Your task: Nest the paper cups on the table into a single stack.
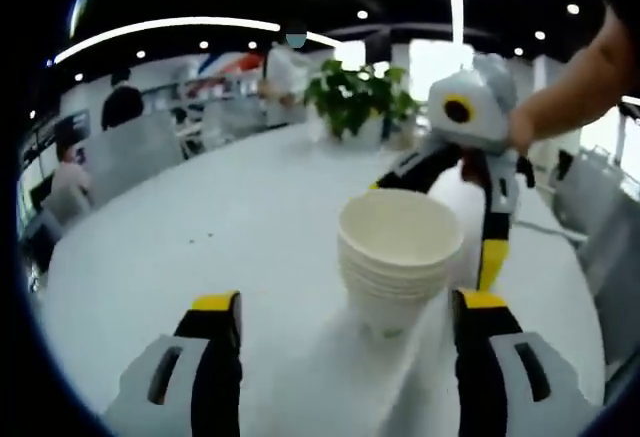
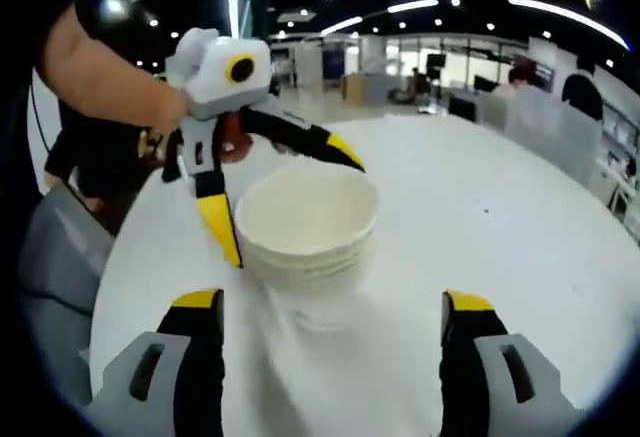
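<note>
A stack of nested white paper cups (image 1: 400,252) stands upright on the round white table (image 1: 230,227). My left gripper (image 1: 348,302) is open, its yellow-tipped jaws wide apart on the near side of the stack and not touching it. From the far side my right gripper (image 1: 437,224) reaches in, open, with one jaw on each side of the stack's rim. In the right gripper view the same cup stack (image 2: 310,227) sits just beyond my open right gripper (image 2: 332,301). There the left gripper (image 2: 283,189) straddles it from the opposite side.
A potted green plant (image 1: 355,97) stands at the table's far edge. A person's forearm (image 1: 565,92) holds the right gripper. People sit at desks (image 1: 125,122) beyond the table. A grey chair (image 2: 55,257) stands by the table's left edge.
</note>
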A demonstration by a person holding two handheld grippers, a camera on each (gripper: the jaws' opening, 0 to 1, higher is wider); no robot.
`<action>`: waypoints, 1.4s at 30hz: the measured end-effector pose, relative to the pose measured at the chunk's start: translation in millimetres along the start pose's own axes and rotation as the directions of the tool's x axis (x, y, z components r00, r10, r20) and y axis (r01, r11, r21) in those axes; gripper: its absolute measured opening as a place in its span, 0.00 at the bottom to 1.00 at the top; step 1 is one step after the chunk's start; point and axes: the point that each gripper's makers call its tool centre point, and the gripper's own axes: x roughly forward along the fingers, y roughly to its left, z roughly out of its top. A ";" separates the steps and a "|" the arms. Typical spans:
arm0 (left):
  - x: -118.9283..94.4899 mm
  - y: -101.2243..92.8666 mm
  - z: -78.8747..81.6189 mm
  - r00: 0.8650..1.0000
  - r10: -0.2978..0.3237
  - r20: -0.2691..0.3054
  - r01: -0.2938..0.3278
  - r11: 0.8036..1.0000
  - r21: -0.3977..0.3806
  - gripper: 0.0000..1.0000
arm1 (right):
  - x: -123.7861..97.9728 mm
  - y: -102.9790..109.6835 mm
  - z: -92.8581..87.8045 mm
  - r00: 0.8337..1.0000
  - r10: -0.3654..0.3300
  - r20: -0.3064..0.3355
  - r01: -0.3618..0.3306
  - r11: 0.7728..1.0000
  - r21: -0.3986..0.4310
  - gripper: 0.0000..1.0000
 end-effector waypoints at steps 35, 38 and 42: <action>-113.7 -14.1 10.5 0.979 0.180 0.099 -0.175 0.982 -0.065 0.98 | -92.3 27.3 19.4 0.961 -0.242 0.137 0.233 0.969 0.082 1.00; -120.0 -19.0 8.8 0.977 0.189 0.094 -0.183 0.981 -0.071 0.98 | -98.8 31.4 16.7 0.958 -0.252 0.137 0.241 0.966 0.091 1.00; -129.9 -26.7 7.0 0.975 0.199 0.099 -0.191 0.978 -0.081 0.98 | -109.1 37.5 18.9 0.951 -0.269 0.152 0.256 0.961 0.100 1.00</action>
